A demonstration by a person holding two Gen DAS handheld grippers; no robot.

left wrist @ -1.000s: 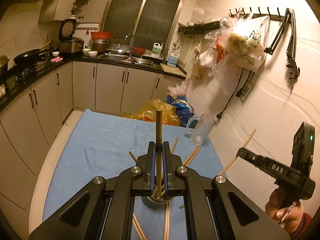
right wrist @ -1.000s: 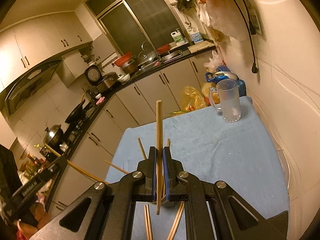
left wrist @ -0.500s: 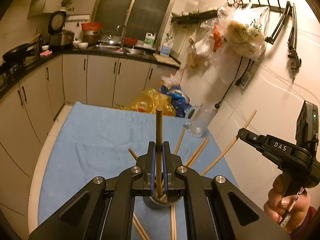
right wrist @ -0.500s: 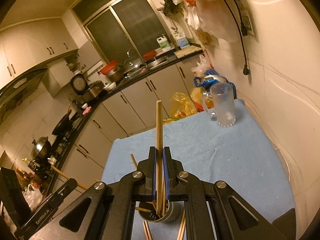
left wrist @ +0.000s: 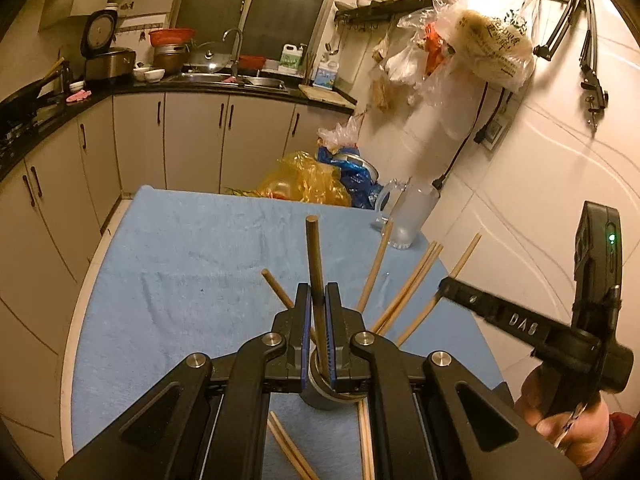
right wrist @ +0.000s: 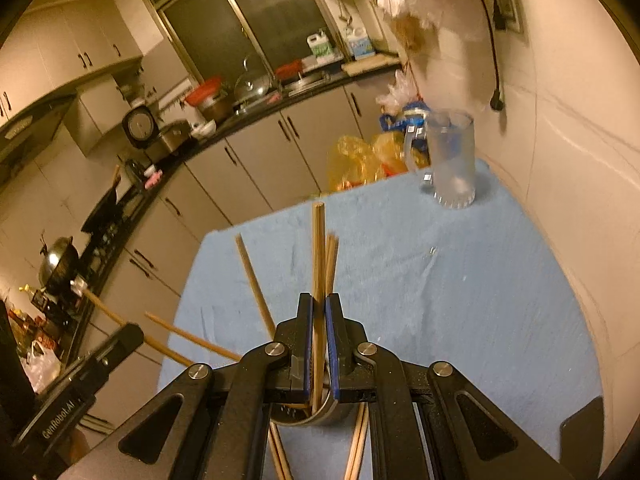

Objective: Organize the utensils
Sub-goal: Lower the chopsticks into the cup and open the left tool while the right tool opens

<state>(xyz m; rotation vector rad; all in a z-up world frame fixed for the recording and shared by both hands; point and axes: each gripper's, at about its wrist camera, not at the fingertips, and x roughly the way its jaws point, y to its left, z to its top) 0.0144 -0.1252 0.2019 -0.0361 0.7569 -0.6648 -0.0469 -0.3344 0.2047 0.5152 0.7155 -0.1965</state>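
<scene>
Partly done: several chopsticks already stand fanned in the metal cup on the blue worktop, cup at 6 o'clock in both wrist views. Left claw is clamped narrow on a dark chopstick over the cup; right claw is clamped on a light chopstick, its tip inside the rim. Left to do: release both, then collect the loose chopsticks lying on the cloth. Versus a second ago, both claws sit lower and the right stick now reaches into the cup.
</scene>
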